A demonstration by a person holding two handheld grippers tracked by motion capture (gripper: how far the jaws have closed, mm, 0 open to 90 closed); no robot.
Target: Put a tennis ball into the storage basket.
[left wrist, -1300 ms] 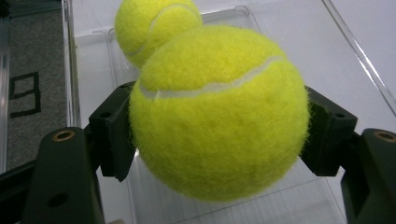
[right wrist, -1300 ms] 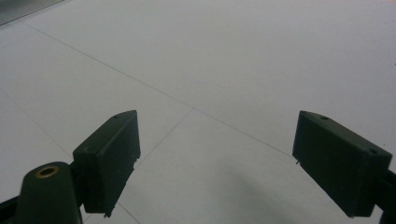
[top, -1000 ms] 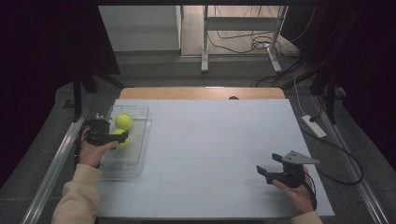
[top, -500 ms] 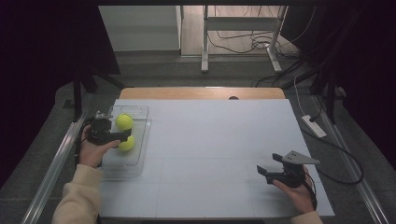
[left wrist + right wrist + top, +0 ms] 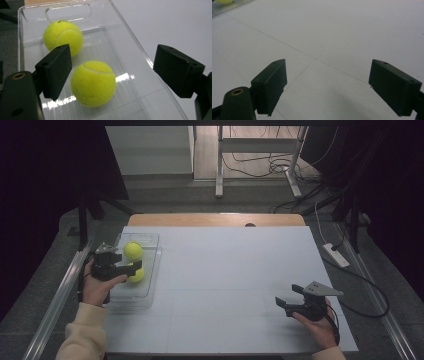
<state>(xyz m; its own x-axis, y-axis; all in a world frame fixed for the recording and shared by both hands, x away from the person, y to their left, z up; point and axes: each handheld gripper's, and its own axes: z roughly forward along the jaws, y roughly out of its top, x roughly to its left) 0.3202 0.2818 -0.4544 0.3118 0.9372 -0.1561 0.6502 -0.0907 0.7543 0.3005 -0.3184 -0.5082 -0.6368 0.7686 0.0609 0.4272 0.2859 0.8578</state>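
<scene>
Tennis ball, nearer, lies in clear tray beside second ball; light, felted, springy, best pinched across its middle. Left gripper hovers wide open, empty; right gripper likewise.

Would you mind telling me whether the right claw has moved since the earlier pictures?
No. The right claw sits at the same spot near the white table's near right corner, jaws open, as in both earlier high views.

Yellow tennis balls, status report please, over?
Left gripper open over clear plastic tray. Two yellow tennis balls inside, ungripped. Right gripper open, idle on white table.
</scene>
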